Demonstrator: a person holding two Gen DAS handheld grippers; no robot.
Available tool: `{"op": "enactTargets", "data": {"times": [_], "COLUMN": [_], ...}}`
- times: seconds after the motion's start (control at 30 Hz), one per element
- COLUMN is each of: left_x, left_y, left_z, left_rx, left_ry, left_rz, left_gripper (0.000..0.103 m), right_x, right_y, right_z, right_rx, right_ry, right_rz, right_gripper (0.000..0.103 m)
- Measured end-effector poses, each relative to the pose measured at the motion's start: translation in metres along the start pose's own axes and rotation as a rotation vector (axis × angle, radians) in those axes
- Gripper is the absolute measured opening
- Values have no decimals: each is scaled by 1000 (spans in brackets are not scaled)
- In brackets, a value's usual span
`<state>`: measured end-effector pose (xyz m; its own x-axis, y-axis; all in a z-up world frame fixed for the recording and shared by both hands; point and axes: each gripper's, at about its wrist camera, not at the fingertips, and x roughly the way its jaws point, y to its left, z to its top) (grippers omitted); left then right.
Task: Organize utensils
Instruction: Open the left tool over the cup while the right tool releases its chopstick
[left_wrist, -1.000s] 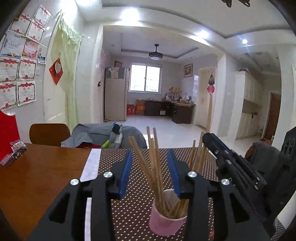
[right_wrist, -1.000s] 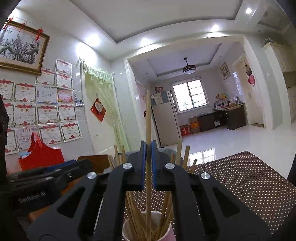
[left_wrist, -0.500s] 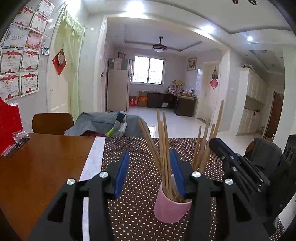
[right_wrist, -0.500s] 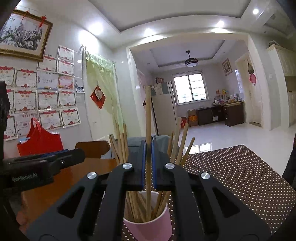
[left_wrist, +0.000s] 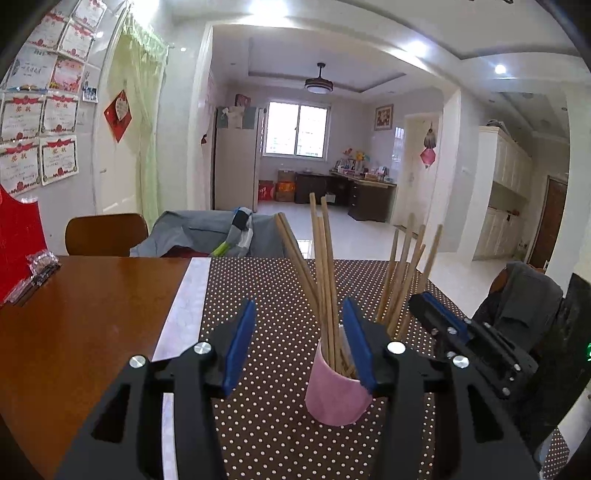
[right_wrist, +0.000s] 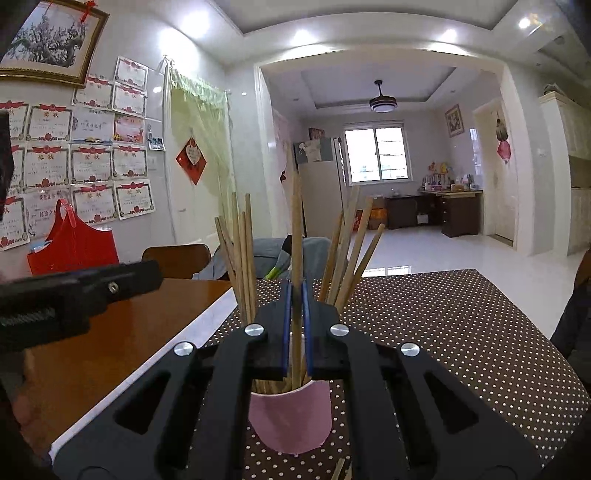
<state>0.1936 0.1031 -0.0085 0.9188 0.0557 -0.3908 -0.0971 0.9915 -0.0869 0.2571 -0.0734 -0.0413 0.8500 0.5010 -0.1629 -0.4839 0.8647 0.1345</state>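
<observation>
Chopsticks (right_wrist: 296, 236) in unlabelled pink cup (right_wrist: 291, 421)

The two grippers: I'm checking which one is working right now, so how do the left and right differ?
The right gripper is shut on one upright chopstick, its lower end inside the pink cup; the left gripper holds nothing. The left gripper's jaws stand wide apart; the right gripper's blue pads press the stick. The cup sits off toward the left gripper's right finger, but dead centre before the right gripper. Both point at the same cup.
</observation>
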Motion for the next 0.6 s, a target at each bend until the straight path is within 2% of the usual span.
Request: {"op": "enactTargets", "data": {"times": [0.07, 0.1, 0.17, 0.2, 0.6], "left_x": [-2, -2, -5, -7, -36], "left_y": [1, 2, 2, 2, -5], "left_z": [-2, -2, -4, -5, -9], "left_rx": [-11, -14, -18, -19, -25], "left_ry": [1, 1, -2, -3, -27], "left_rz": [0, 2, 5, 6, -8], "left_gripper": [49, 51, 53, 53, 58], "right_x": [-4, -5, -9, -13, -53], "right_y": [1, 2, 2, 2, 7], "right_z": [1, 2, 4, 4, 18], "right_rx": [2, 1, 2, 6, -8], "right_ry": [9, 14, 19, 12, -21], "right_rz": [1, -2, -5, -7, -28], "right_gripper": [8, 14, 38, 58, 58]}}
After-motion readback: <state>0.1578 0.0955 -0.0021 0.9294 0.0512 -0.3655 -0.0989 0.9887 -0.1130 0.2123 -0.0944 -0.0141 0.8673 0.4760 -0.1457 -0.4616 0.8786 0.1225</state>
